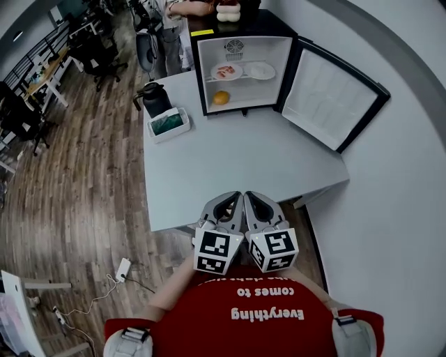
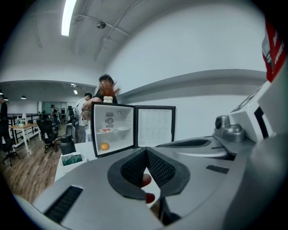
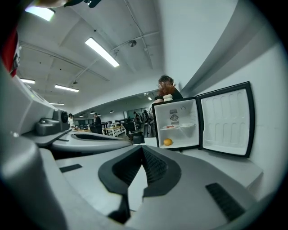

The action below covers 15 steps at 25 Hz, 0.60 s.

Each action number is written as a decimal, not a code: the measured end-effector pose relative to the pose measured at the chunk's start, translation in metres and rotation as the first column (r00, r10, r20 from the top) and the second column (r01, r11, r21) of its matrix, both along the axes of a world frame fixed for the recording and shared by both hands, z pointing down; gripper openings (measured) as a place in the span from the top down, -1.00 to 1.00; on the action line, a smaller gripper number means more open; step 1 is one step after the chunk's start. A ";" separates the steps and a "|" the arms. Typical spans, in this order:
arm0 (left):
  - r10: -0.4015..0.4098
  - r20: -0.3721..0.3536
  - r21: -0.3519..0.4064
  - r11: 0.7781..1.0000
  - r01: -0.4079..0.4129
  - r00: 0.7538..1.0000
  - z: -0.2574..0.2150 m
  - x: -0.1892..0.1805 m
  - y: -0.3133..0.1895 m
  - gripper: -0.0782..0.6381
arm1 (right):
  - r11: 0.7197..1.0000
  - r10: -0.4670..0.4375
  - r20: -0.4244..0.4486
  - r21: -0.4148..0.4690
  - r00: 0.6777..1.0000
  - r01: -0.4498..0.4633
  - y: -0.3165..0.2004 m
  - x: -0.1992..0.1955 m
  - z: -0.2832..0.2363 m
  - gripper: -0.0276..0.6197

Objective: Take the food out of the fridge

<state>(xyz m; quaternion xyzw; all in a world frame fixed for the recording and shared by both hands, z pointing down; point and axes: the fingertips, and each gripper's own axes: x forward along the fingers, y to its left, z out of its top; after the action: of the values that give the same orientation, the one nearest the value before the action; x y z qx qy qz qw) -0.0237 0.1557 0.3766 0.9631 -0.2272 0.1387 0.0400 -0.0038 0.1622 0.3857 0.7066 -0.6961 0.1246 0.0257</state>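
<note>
The small black fridge [image 1: 244, 31] stands open at the far end of the white table [image 1: 237, 174], its door [image 1: 333, 94] swung out to the right. On its shelf sit a plate of red food [image 1: 226, 71] and a white dish [image 1: 261, 70]. An orange [image 1: 221, 97] lies on the fridge floor. Both gripper views show the orange [image 2: 105, 146] [image 3: 167, 142] and the plate [image 2: 106, 130] [image 3: 169, 127] far ahead. My left gripper [image 1: 235, 196] [image 2: 146, 151] and right gripper [image 1: 250, 196] [image 3: 142, 148] hover side by side at the table's near edge, both shut and empty.
A black jug [image 1: 155, 97] and a white box with green contents [image 1: 169, 124] stand on the table's left side. A person stands behind the fridge, and objects [image 1: 228, 10] rest on top of it. Office chairs and desks fill the left; a power strip [image 1: 124, 268] lies on the wooden floor.
</note>
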 end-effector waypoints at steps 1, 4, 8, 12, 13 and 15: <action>-0.009 0.000 0.005 1.000 0.009 1.000 -0.001 0.004 -0.017 0.78 | 1.000 -0.009 -0.017 -0.004 1.000 0.009 -0.017 0.004 -0.001 0.88; -0.044 -0.004 0.009 0.999 0.044 0.999 0.001 0.008 -0.065 0.78 | 0.998 -0.050 -0.032 -0.028 0.998 0.049 -0.065 0.008 0.005 0.87; -0.060 -0.015 -0.016 0.998 0.060 0.998 0.011 0.013 -0.116 0.78 | 0.996 -0.085 0.082 -0.035 0.993 0.088 -0.122 0.017 0.011 0.87; -0.069 0.006 -0.031 0.997 0.069 0.998 0.024 0.027 -0.143 0.78 | 0.997 -0.059 0.126 -0.049 0.990 0.065 -0.164 0.047 0.014 0.87; -0.064 0.007 -0.041 0.997 0.065 0.998 0.028 0.030 -0.147 0.78 | 0.997 -0.048 0.133 -0.056 0.990 0.056 -0.172 0.056 0.016 0.87; -0.057 0.011 -0.057 0.997 0.058 0.998 0.034 0.037 -0.158 0.78 | 0.997 -0.031 0.149 -0.067 0.988 0.041 -0.190 0.076 0.020 0.86</action>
<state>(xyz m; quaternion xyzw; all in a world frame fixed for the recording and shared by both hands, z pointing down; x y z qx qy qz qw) 0.0132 -0.0025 0.4111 0.9540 -0.2509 0.1483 0.0703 0.0718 -0.0277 0.4056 0.6813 -0.7040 0.2006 0.0011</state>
